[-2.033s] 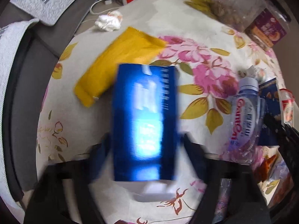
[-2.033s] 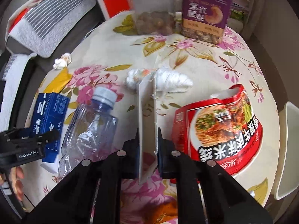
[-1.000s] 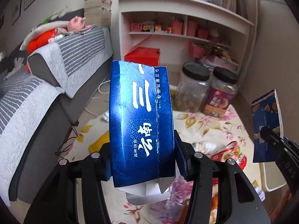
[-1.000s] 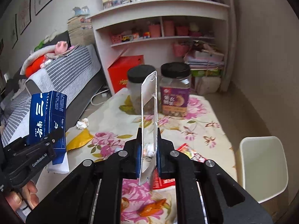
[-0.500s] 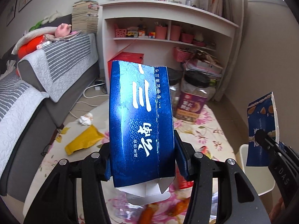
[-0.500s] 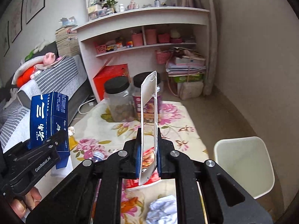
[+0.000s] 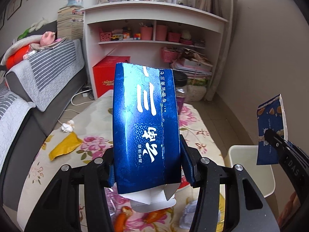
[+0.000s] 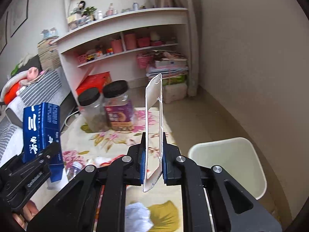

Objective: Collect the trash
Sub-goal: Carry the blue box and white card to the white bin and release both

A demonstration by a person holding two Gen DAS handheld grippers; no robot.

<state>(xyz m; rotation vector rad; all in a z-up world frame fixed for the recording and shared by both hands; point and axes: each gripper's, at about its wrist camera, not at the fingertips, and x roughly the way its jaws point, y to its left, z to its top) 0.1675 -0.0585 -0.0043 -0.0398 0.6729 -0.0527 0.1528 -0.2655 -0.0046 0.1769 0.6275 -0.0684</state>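
My left gripper [image 7: 147,164] is shut on a blue box [image 7: 146,123] with white characters, held upright above the flowered table [image 7: 195,119]; the same blue box [image 8: 41,127] shows at the left of the right wrist view. My right gripper [image 8: 153,154] is shut on a flat snack packet [image 8: 153,119], seen edge-on there. In the left wrist view that snack packet [image 7: 270,127] shows its blue printed face at the right. A white bin [image 8: 229,160] stands on the floor right of the table, the same white bin [image 7: 251,166] below the packet.
On the table lie a yellow wrapper [image 7: 64,147], a crumpled tissue [image 7: 67,126], a white wad [image 8: 137,214] and two black-lidded jars [image 8: 117,106]. A grey sofa [image 7: 29,89] runs along the left. White shelves [image 7: 154,29] and a red box [image 7: 110,75] stand behind.
Both grippers have swung to the right with their loads, away from the sofa. The white bin has come further into both views and now sits closer beneath the snack packet.
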